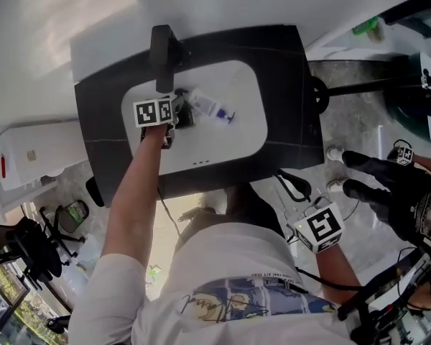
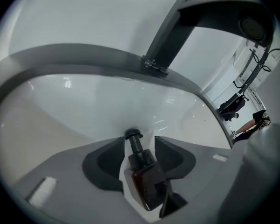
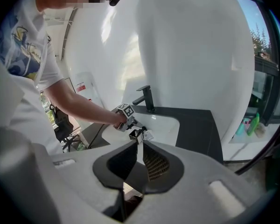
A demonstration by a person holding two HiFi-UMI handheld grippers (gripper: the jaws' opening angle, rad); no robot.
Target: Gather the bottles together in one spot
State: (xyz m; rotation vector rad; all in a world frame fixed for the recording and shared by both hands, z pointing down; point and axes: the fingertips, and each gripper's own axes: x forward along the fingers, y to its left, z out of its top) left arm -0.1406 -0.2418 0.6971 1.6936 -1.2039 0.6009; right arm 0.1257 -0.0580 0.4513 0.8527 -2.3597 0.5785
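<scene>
Left claw (image 2: 140, 143) stands spread around a dark bottle (image 2: 147, 181), its base cut off at frame bottom. Right claw (image 3: 139, 146) is pressed together, empty, well apart from the sink (image 3: 167, 125).

The sink (image 1: 230, 85) sits in the table (image 1: 287, 70), the tap (image 1: 161, 49) behind it. In the sink, one bottle (image 2: 147, 181) is between my left gripper's (image 1: 181, 115) jaws; a second bottle (image 1: 210, 108) lies just right of it. My right gripper (image 3: 140, 146) is well apart, before the table.

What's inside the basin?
A white bottle lying flat, and a dark bottle between the left gripper's open jaws. The gripper covers the basin floor beneath it, so anything there is hidden.
</scene>
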